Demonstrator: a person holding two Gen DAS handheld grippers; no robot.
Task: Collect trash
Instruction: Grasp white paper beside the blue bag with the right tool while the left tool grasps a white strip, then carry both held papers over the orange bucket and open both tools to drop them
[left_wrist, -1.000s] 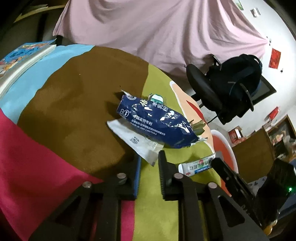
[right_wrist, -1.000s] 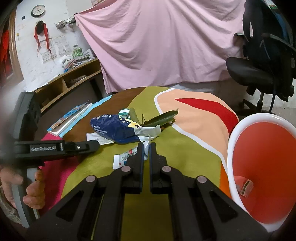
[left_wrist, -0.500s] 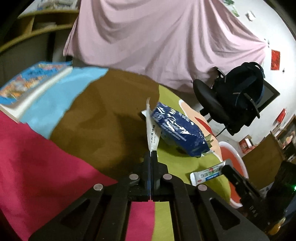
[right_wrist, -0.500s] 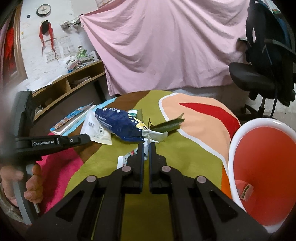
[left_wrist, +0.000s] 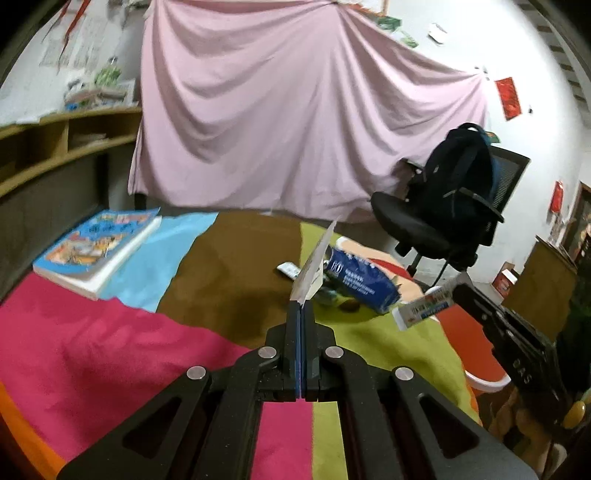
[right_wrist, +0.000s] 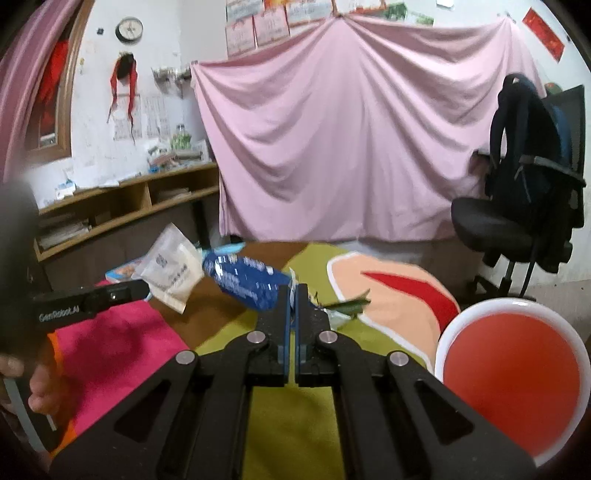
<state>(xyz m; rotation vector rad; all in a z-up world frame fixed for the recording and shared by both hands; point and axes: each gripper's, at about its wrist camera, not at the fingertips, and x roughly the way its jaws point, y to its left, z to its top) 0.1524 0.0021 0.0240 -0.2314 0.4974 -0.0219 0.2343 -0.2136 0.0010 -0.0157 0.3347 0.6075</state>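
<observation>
Both hands have risen since the earlier frame, the left gripper (left_wrist: 301, 308) fully closed on a light, limp white wrapper (left_wrist: 314, 264), the right gripper (right_wrist: 293, 295) clamping a stiffer toothpaste box (left_wrist: 424, 308) by its end above the table (left_wrist: 110, 350).

My left wrist view looks low and close over the table (left_wrist: 110, 343) toward the curtain (left_wrist: 295, 110); my right shares both (right_wrist: 280, 424) (right_wrist: 351, 129).
</observation>
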